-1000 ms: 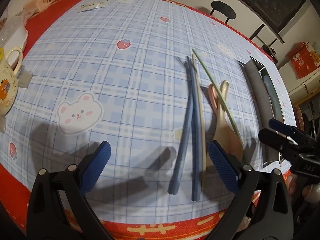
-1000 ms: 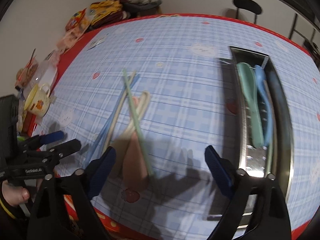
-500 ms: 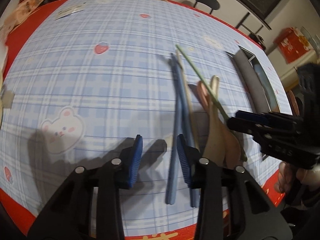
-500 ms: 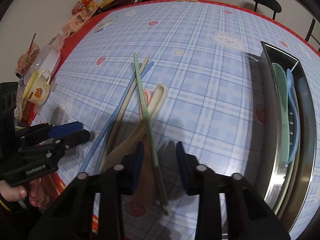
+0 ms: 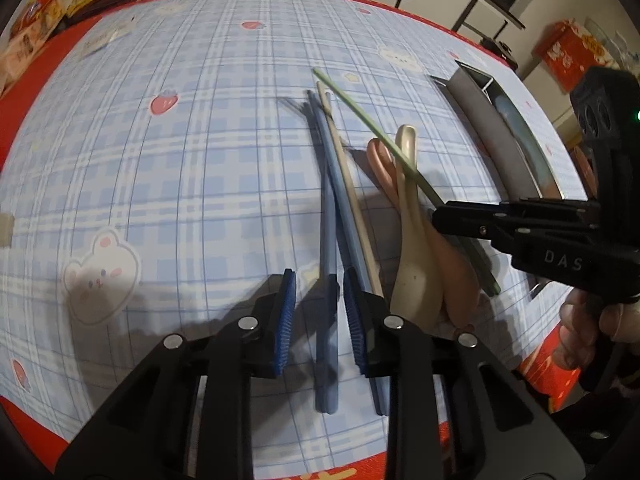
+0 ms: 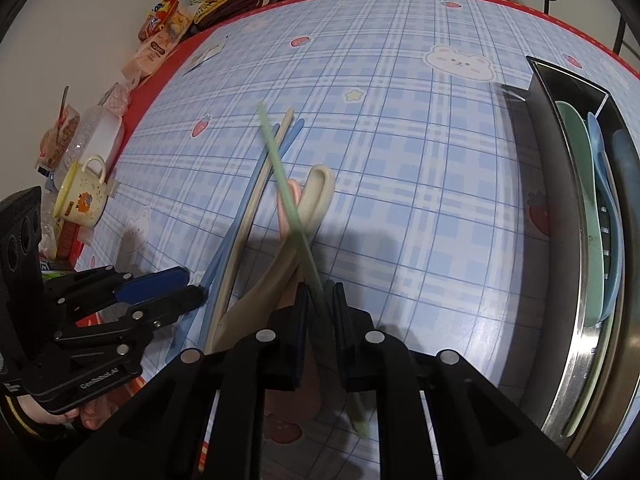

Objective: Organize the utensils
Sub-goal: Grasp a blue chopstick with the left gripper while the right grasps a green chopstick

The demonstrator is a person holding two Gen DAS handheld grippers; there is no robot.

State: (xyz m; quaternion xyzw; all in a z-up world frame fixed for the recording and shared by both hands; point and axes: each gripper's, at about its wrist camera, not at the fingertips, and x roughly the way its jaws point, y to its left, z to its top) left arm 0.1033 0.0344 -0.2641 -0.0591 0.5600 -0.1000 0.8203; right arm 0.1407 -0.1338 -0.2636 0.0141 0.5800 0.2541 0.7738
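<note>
Green chopstick [image 6: 294, 216] slanted over pink [image 5: 382, 162] & cream spoons [image 5: 408, 216], blue chopsticks [image 5: 326, 208] alongside

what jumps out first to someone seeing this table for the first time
A loose bundle of pastel chopsticks and spoons lies crossed on the blue checked tablecloth near its front edge. The right tool has just closed on the green chopstick, while the left tool has been closing around a blue chopstick. At the right edge, a steel tray already holds green and blue spoons.

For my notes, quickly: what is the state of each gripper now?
Left gripper: closing around a blue chopstick, pads not touching.
Right gripper: shut on the green chopstick.
</note>
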